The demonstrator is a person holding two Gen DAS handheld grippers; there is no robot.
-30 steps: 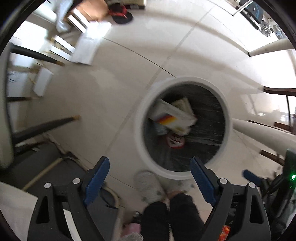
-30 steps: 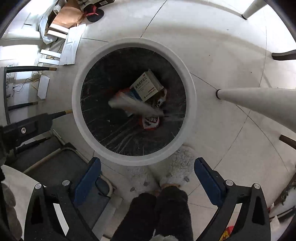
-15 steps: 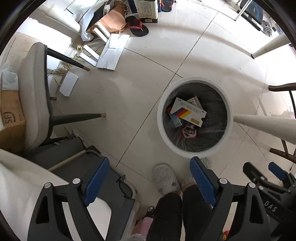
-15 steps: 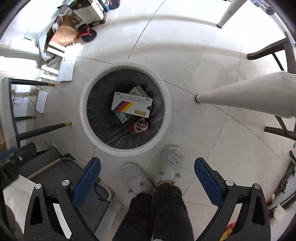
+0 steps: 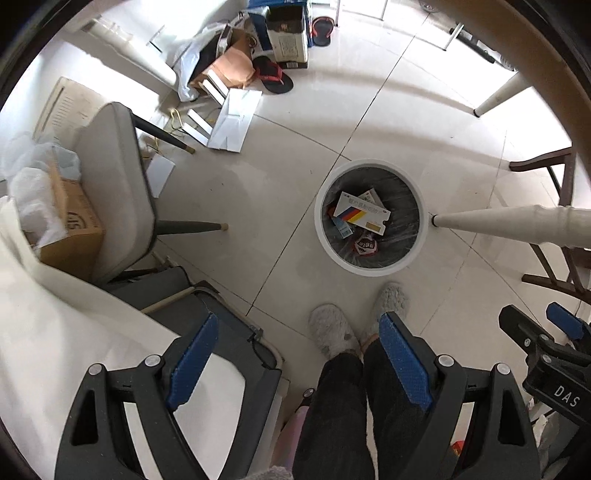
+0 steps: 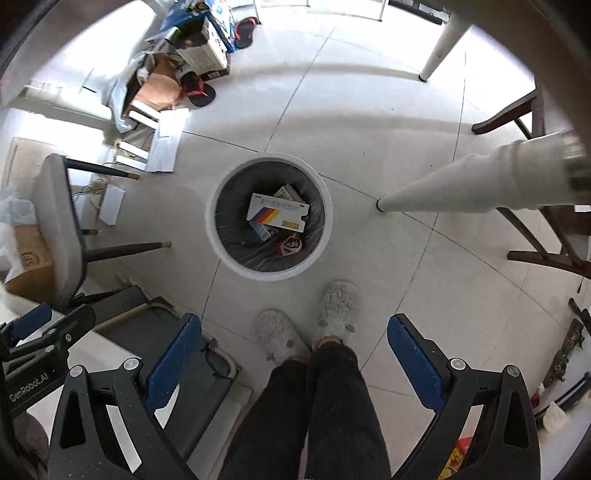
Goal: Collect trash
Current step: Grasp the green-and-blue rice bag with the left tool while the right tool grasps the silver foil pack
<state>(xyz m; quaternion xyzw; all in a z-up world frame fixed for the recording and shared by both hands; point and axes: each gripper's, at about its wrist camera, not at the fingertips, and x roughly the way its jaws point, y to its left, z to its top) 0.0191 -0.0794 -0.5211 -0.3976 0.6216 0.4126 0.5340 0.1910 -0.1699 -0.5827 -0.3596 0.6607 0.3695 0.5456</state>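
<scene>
- Both tools point straight down at the floor: the left tool (image 5: 295, 365) has its blue pads spread wide with nothing between them, and the right tool (image 6: 295, 363) is spread just as wide and just as empty.
- Right under them, the person's dark trouser legs (image 6: 314, 413) and two fluffy grey slippers (image 6: 338, 306) stand on the pale tiled floor (image 6: 406, 277).
- Just past the toes sits the round white bin (image 5: 369, 218) with its dark liner, and the trash is in it: a white carton (image 5: 362, 214) with a coloured stripe lies on top, smaller boxes under it, a red wrapper (image 5: 365, 245) toward the near side.
- So the collected trash lies well below both tools, ahead of them and clear of the pads; from the right tool the bin is nearly dead centre, from the left it is off to the right.
- My read: the drop is done and the step in hand is going for the next piece. To do it well, keep the pads spread and steer clear of the pale table leg (image 6: 461, 184) beside the bin.
- Farther out, a grey chair (image 5: 118, 184) stands on the left, with white papers (image 5: 234, 120), a sandal (image 5: 273, 77) and boxes (image 5: 288, 33) scattered beyond it.
</scene>
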